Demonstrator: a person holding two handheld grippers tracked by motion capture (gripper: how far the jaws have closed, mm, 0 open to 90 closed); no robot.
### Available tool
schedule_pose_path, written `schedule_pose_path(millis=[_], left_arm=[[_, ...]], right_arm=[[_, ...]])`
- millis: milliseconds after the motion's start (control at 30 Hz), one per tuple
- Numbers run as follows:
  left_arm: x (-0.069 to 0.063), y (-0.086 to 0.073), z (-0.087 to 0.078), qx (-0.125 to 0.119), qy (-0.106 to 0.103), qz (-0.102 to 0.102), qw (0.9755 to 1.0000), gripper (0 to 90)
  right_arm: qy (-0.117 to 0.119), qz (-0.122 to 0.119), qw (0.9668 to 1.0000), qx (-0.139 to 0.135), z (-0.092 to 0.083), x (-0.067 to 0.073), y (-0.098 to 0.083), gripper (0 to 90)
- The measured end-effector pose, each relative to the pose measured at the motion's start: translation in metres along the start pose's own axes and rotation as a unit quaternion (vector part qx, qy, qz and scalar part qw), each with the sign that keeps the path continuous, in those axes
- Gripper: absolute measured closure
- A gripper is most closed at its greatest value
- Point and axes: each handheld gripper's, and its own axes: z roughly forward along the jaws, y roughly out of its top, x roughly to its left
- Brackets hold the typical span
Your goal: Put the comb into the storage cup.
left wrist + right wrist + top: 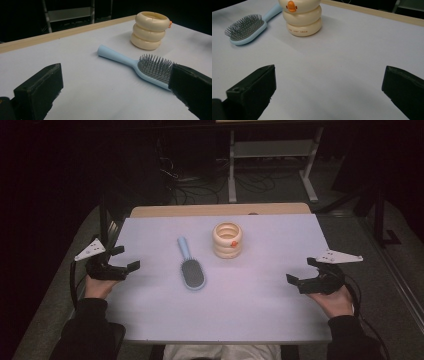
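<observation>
Left gripper [123,258], right gripper [303,270], jaws apart, flanking hairbrush [190,267]

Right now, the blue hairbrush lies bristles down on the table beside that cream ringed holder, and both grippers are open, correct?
Not quite. The hairbrush lies bristles up, as the left gripper view shows. The rest holds: it is beside the cream ringed holder, and the left gripper and right gripper are open.

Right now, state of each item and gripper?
Hairbrush: lying flat, bristles up, handle pointing away from the person, untouched.
Duck-faced ringed holder: upright, top open, apart from the hairbrush.
Left gripper: open, holding nothing, at the table's left edge.
Right gripper: open, holding nothing, over the table's right side.
</observation>
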Motion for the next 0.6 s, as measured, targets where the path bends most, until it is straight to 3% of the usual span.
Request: schedule_pose_path(millis=[300, 433, 600], left_arm=[[-0.001, 0.001, -0.002, -0.016, 0.008, 0.003, 0.9998, 0.0], [-0.006, 0.006, -0.001, -0.002, 0.012, 0.025, 0.9996, 0.0], [-0.01, 0.01, 0.001, 0.016, 0.006, 0.029, 0.9995, 0.0]], right_arm=[[-0.003, 0.003, 1.0, 0.001, 0.0, 0.001, 0.0, 0.0], [-0.002, 0.001, 1.0, 0.001, 0.0, 0.001, 0.0, 0.0], [0.003, 0.002, 1.0, 0.002, 0.0, 0.002, -0.001, 0.0]])
